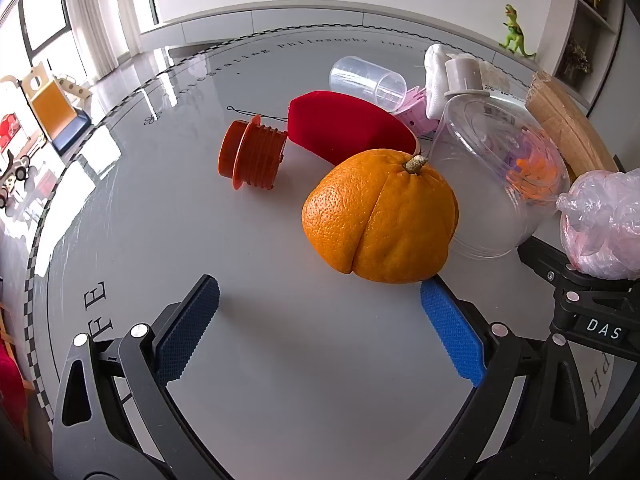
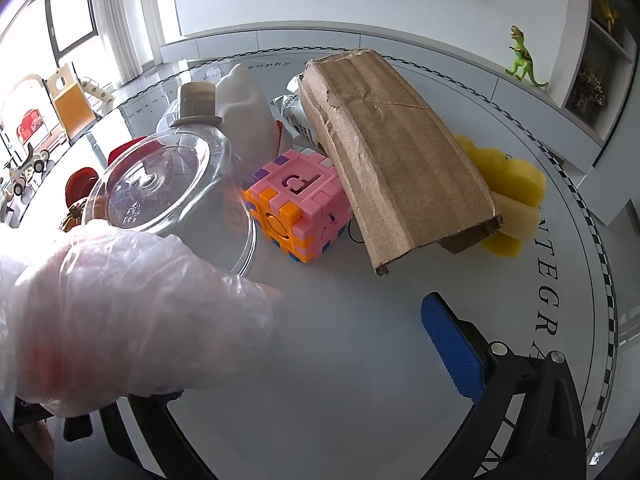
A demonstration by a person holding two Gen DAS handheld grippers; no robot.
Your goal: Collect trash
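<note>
In the left wrist view my left gripper point(image 1: 320, 300) is open and empty, low over the grey table point(image 1: 160, 200). An orange peel dome point(image 1: 380, 216) sits just beyond it, touching the right fingertip point(image 1: 436, 300). A gloved hand point(image 1: 600, 224) holds the other gripper at the right. In the right wrist view that gloved hand point(image 2: 120, 312) hides my right gripper's left finger; only the right blue pad point(image 2: 452, 352) shows. A torn cardboard piece point(image 2: 400, 160) lies ahead on a yellow sponge point(image 2: 512, 184). A clear plastic cup point(image 2: 168, 184) lies on its side at left.
A red pouch point(image 1: 344, 124), an orange threaded cap point(image 1: 252, 156), a small clear tube point(image 1: 368, 80), a pink puzzle cube point(image 2: 296, 204), a white cloth point(image 2: 244, 108) and a crumpled wrapper point(image 2: 296, 116) crowd the table. A green toy dinosaur point(image 2: 524, 60) stands on the far counter.
</note>
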